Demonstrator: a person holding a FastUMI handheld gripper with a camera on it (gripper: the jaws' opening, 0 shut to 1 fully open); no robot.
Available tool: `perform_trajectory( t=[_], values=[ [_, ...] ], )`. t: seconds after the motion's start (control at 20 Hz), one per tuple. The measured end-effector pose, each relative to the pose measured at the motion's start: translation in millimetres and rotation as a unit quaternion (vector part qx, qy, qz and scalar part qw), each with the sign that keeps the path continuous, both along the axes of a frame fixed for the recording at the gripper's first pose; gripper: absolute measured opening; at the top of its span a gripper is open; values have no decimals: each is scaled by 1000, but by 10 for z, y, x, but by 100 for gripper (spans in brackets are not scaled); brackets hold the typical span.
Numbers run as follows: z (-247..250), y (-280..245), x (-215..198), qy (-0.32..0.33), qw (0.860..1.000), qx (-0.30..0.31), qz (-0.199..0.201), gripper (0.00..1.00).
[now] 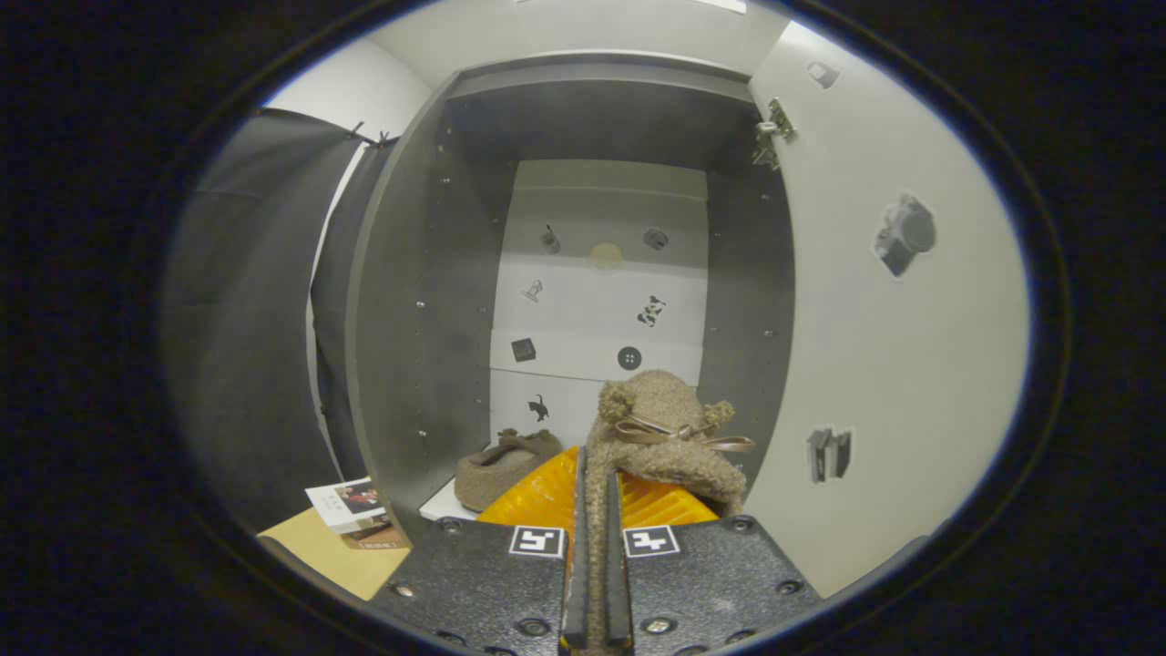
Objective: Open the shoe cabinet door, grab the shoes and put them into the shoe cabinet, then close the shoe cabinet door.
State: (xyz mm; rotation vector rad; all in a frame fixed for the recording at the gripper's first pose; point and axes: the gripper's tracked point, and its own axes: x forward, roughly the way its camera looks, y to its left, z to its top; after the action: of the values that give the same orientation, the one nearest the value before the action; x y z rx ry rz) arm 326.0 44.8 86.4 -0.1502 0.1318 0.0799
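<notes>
The shoe cabinet [419, 301] stood straight ahead of me at twelve o'clock, its dark side walls framing a pale back panel dotted with small stickers. Its door [874, 346] was swung wide open out at three o'clock, pale on the inside and stickered too, with a hinge [774, 128] showing near its top corner. So I judged the opening step finished.

Down on the cabinet's floor, at about ten o'clock from my fingers and just beyond them, the first slipper [501, 469] already lay inside, flat and low against the left wall. That half of the loading looked done.

The second slipper [660, 437], fuzzy, with two pompoms and a thin ribbon bow, was up in my grasp at twelve o'clock, rising just ahead of the fingertips and not yet set down. My gripper [597, 510] was nearly closed, both fingers pressing on a fold of the slipper's fuzzy edge, which ran back as a narrow strip between them. It hung at the mouth of the cabinet rather than resting on the floor, as far as I could tell.

What remained, by my reckoning: carry this slipper in beside its mate, let go, then swing the door shut.

Off at eight o'clock, outside the cabinet, a few booklets [351, 506] lay on a tan surface [319, 551].
</notes>
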Motion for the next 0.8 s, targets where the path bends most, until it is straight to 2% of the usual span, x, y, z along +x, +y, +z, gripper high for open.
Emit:
perform_trajectory(
  t=[0.3, 0.45, 0.6, 0.8],
  values=[
    [-334, 8, 666, 37, 999, 9, -17, 11],
    [-496, -2, 1017, 41, 999, -12, -16, 11],
    [-709, -69, 1334, 54, 997, -33, -33, 11],
    [-966, -129, 1614, 77, 996, -32, -36, 11]
  ],
)
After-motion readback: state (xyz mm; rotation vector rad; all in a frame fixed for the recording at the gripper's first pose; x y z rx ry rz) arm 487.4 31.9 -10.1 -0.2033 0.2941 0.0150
